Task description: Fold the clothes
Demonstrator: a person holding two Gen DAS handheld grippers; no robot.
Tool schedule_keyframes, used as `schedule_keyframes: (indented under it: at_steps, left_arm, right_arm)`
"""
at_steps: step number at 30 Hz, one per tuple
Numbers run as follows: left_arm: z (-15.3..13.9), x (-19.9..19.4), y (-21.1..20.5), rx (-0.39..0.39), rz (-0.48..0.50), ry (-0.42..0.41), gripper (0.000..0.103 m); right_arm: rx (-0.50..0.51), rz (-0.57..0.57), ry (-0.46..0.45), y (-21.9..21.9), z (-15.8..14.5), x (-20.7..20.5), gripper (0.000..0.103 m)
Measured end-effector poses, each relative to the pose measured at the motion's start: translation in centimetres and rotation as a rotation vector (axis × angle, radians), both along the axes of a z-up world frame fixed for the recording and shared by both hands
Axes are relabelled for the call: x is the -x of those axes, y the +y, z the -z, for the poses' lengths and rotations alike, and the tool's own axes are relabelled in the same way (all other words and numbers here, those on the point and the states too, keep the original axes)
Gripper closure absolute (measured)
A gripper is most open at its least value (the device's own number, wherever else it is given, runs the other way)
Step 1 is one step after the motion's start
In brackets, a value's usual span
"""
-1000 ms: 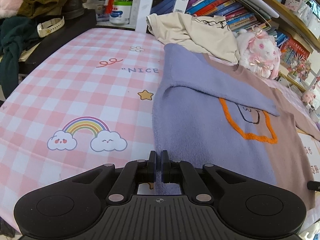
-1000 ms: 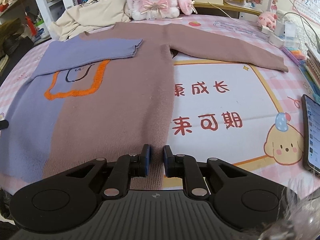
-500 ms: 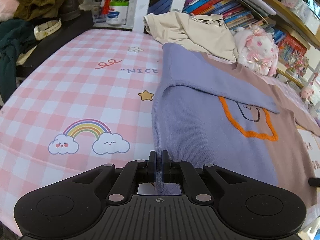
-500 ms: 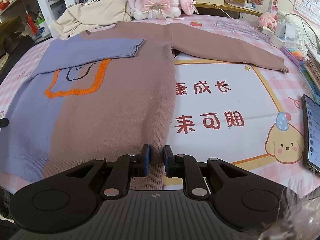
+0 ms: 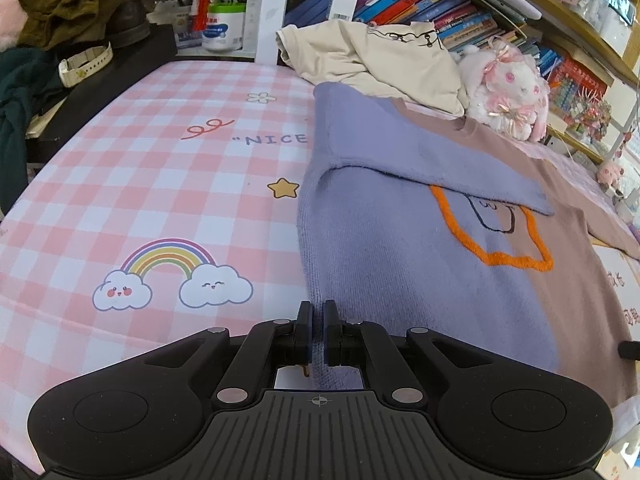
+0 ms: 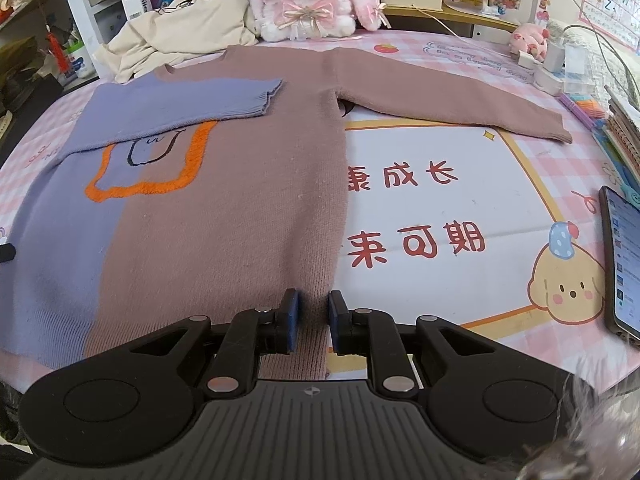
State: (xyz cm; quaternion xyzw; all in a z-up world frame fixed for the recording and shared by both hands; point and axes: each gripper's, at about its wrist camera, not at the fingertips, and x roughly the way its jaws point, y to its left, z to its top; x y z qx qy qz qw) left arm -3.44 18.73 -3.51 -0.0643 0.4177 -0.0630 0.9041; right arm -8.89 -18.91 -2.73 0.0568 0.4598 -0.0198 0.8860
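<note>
As before: right gripper [image 6: 313,322] wider

I'm looking into a home study or a child's bedroom. Ahead of my tongs the desk [image 5: 168,184] wears a pink checked cloth printed with a rainbow [image 5: 168,258] and clouds. Beyond it stand crammed bookshelves [image 5: 452,16], a pink-and-white plush rabbit [image 6: 308,0] and an alphabet chart [image 6: 612,0] on the far right wall.
</note>
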Motion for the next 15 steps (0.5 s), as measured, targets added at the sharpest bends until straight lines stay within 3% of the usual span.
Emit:
schedule_keyframes:
  at_steps: [6,8,10,13,15]
  left_arm:
    - [-1.0,0.7,-0.7,-0.033,0.005,-0.029,0.084]
    - [-1.8,1.1,-1.1,-0.036,0.023,-0.061,0.065]
    - [-2.7,1.7,-1.9,-0.051,0.035,-0.108,0.038]
    - [-3.9,2.4,-3.2,-0.084,0.054,-0.174,0.023]
    - [-4.1,2.7,-3.9,-0.092,0.069,-0.194,0.019]
  right_arm:
    - [0.007,0.012,-0.043,0.1,-1.0,0.4,0.060]
    - [0.022,0.011,-0.080,0.4,-1.8,0.8,0.044]
    - [0.044,0.010,-0.113,0.7,-2.4,1.1,0.034]
    - [0.062,0.009,-0.141,1.1,-3.0,1.3,0.024]
    - [0.069,0.009,-0.155,1.3,-3.3,1.5,0.020]
